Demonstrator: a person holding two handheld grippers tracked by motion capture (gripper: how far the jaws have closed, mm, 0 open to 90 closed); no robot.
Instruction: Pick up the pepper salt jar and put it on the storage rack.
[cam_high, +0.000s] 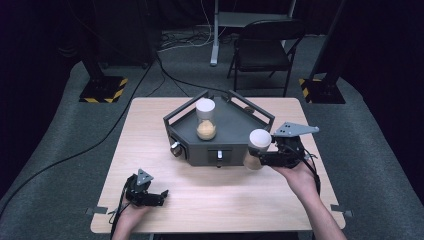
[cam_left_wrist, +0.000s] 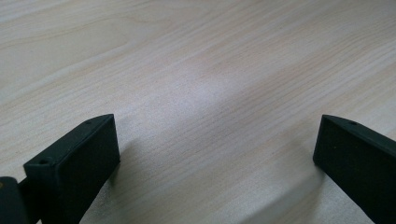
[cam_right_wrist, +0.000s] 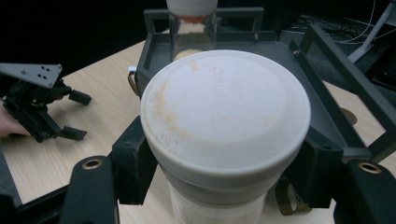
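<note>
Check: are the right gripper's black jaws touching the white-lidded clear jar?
Touching. In the right gripper view, the right gripper has both black jaws pressed against the white-lidded clear jar just under its lid, with no gap.

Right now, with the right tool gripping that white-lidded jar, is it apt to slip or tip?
The jar looks rigid and probably smooth-sided, so it may slip. Its wide lid sits above the right tool, possibly catching. Powder inside could shift.

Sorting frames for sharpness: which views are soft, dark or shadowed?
High view: evenly lit table, black surroundings, slightly soft. Left gripper view: wood grain sharp, near jaws blurred, soft shadows beside them. Right gripper view: white jar lid close but fairly sharp, background dark.
</note>
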